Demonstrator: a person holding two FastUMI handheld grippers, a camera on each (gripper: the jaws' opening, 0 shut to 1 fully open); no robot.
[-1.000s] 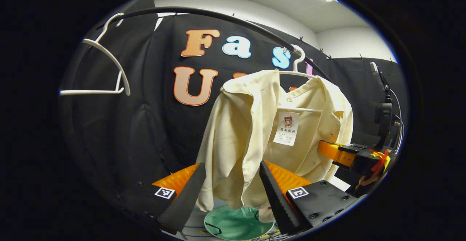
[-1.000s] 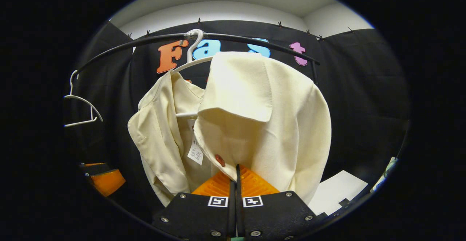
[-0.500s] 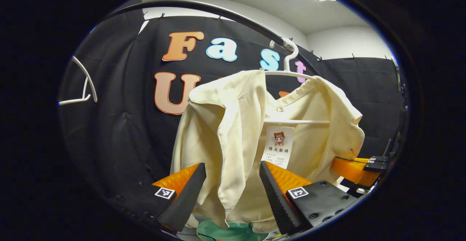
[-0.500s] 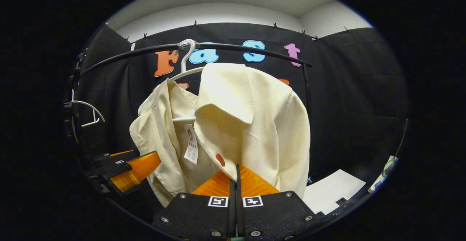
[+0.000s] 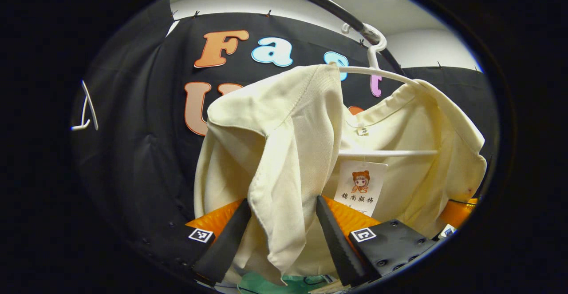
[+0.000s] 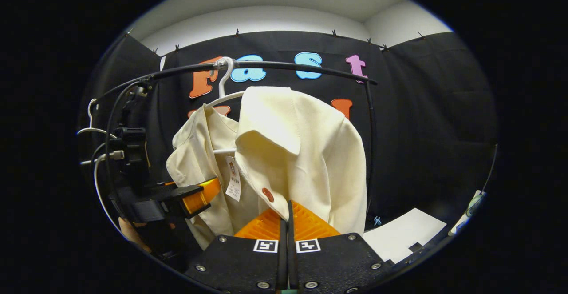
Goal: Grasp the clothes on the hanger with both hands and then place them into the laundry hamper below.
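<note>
Grasp step: my right gripper [image 6: 287, 209] pinches the cream shirt [image 6: 306, 152]; my left gripper [image 5: 283, 223] gapes around its front fold, needs closing.

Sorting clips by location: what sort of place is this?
Likely a staged recording booth: black cloth wall, a cream shirt on a white plastic hanger hung from a black rail.
</note>
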